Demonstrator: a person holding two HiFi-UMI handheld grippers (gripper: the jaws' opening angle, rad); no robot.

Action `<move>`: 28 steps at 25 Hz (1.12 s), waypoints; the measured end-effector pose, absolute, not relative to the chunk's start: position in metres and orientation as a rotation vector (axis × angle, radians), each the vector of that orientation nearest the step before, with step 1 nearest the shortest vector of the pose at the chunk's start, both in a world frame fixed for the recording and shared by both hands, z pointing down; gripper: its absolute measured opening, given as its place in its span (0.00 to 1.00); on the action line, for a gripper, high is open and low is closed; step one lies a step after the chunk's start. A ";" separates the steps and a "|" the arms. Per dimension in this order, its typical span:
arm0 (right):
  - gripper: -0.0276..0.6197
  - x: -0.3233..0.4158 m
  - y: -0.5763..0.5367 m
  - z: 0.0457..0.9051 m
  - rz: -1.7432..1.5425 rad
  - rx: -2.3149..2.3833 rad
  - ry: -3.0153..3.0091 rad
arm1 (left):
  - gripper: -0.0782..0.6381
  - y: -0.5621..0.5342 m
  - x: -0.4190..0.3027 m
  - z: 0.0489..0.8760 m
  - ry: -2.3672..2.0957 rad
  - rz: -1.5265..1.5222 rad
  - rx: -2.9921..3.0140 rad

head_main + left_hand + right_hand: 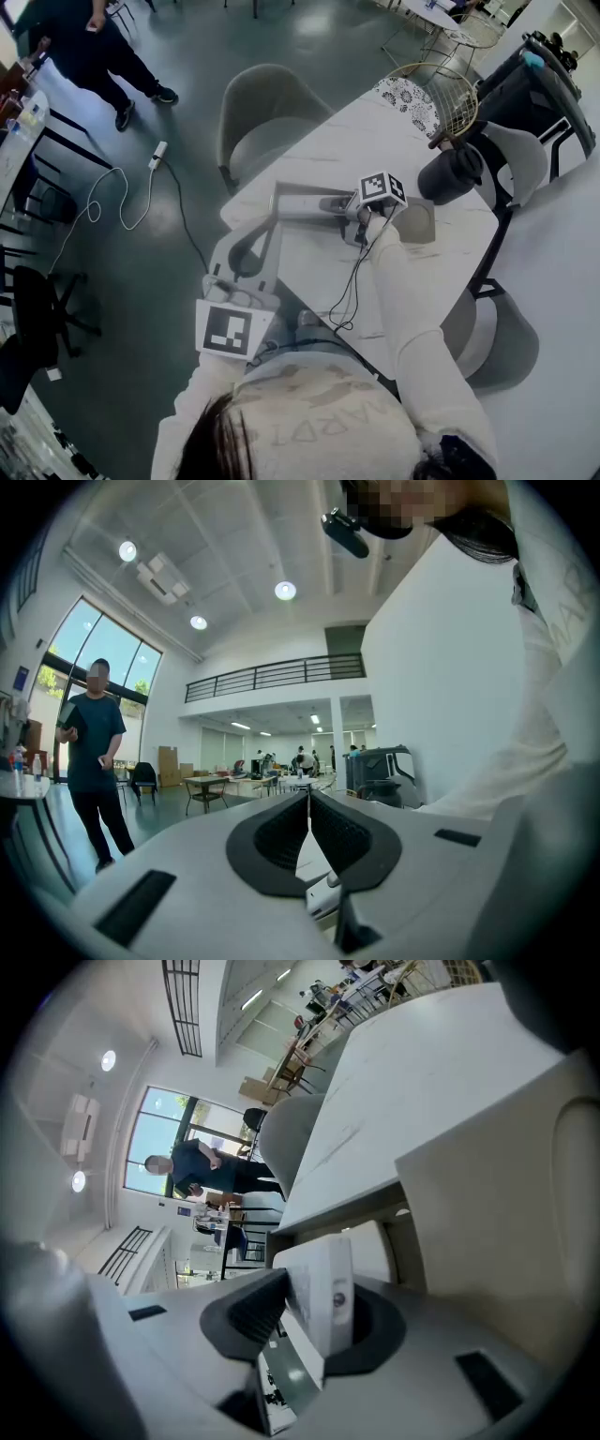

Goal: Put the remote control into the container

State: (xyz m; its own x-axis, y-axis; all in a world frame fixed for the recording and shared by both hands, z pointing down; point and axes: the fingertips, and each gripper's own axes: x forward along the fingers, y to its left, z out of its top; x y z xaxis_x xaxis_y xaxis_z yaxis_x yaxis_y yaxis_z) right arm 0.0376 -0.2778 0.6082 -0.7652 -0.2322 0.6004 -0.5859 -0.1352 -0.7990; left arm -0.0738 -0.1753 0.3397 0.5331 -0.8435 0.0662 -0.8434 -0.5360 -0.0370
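On the white table (375, 131), close to the edge nearest the person, sits the grey container (298, 199). That edge is the biggest hazard: anything knocked or dropped here could go over to the floor. The container looks light and nothing steadies it, so a push against its wall would probably slide it rather than let the load in. The right gripper (345, 206) hangs right at the container, rolled onto its side, with its jaws clamped on the white remote control (323, 1288), which stands edge-on between the pads. I cannot tell whether the remote's front end is already over the opening or short of the rim. Letting go too soon would likely drop it onto the table or leave it tipped against the wall. A grip on such a narrow, smooth edge may also let the remote twist or slip. The left gripper (309, 803) waits off the table with its jaws together on nothing, too far away to help. The thin cable (352, 281) trailing from the right gripper could snag.
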 end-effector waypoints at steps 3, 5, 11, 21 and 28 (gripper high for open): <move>0.23 0.034 -0.280 0.611 1.907 0.873 -1.887 | 0.13 -0.176 -0.073 0.342 1.516 -0.127 -2.751; 0.25 0.032 -0.282 0.612 1.850 0.847 -1.893 | 0.13 -0.176 -0.073 0.343 1.516 -0.129 -2.752; 0.27 0.031 -0.286 0.607 1.679 0.801 -1.955 | 0.13 -0.178 -0.075 0.346 1.529 -0.132 -2.754; 0.28 0.033 -0.285 0.600 1.610 0.849 -1.954 | 0.13 -0.185 -0.074 0.348 1.509 -0.131 -2.772; 0.34 0.038 -0.278 0.605 1.734 0.852 -1.897 | 0.13 -0.189 -0.076 0.347 1.501 -0.127 -2.779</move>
